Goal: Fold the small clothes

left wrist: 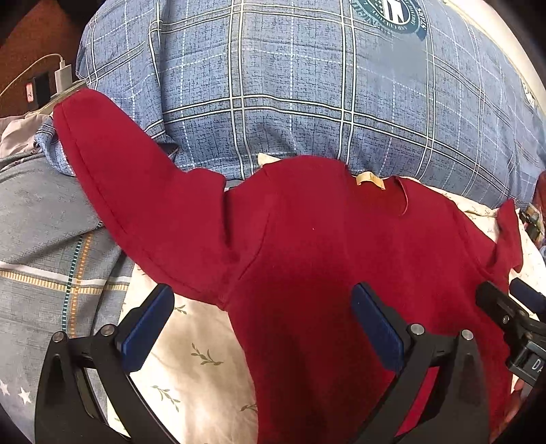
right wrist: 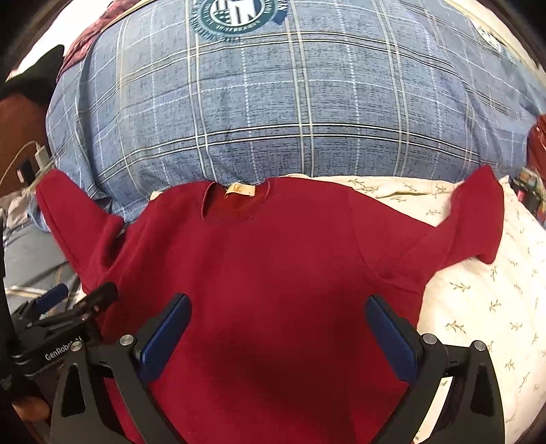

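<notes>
Blue plaid pillow point(right wrist: 273, 112) rests on leaf-print sheet point(right wrist: 477, 290); charger point(left wrist: 63, 77) nearby.

One red sweater point(right wrist: 273, 273), two claws, left claw point(left wrist: 262, 328) and right claw point(right wrist: 278, 333), one blue plaid pillow point(right wrist: 259, 112), one white charger point(left wrist: 63, 77), one leaf-print sheet point(right wrist: 477, 300).

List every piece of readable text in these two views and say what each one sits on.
"GenRobot" then more letters, cut off: on the left gripper body, right wrist view.
"DA", cut off: on the right gripper body, left wrist view.
Ring lettering on the round emblem of the blue plaid pillow: too warped and blurred to read.
Neck label of the red sweater: mark too small to read.
</notes>
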The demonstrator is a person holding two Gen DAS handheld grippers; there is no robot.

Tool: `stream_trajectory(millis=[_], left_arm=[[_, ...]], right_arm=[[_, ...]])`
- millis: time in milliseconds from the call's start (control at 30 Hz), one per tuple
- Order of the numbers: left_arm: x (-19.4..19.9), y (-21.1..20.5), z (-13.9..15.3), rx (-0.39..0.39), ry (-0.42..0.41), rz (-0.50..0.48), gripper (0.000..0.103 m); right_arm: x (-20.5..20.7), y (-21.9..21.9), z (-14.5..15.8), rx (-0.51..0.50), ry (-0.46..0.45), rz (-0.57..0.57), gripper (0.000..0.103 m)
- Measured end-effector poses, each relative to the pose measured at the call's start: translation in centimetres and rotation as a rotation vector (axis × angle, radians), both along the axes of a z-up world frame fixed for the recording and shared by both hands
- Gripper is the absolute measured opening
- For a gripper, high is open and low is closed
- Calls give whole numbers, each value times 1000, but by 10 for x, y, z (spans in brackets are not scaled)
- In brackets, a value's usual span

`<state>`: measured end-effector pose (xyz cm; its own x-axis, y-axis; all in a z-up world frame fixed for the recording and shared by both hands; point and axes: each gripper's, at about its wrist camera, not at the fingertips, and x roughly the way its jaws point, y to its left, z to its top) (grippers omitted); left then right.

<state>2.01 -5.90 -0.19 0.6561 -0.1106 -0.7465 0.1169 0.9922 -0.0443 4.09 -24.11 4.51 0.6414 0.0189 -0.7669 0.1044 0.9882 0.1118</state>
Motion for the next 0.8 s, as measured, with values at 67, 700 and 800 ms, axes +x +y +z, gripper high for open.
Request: stream_trajectory(millis=[67, 700, 800], left_arm=[[1, -1, -2, 10, -2, 2, 103], [3, 5, -3, -1, 7, 28, 103], [4, 7, -4, -6, 15, 34, 103]], right_arm=[[3, 2, 1, -12, 0, 17, 88], [11, 11, -7, 26, 22, 32, 88], [12, 15, -7, 18, 22, 47, 87]])
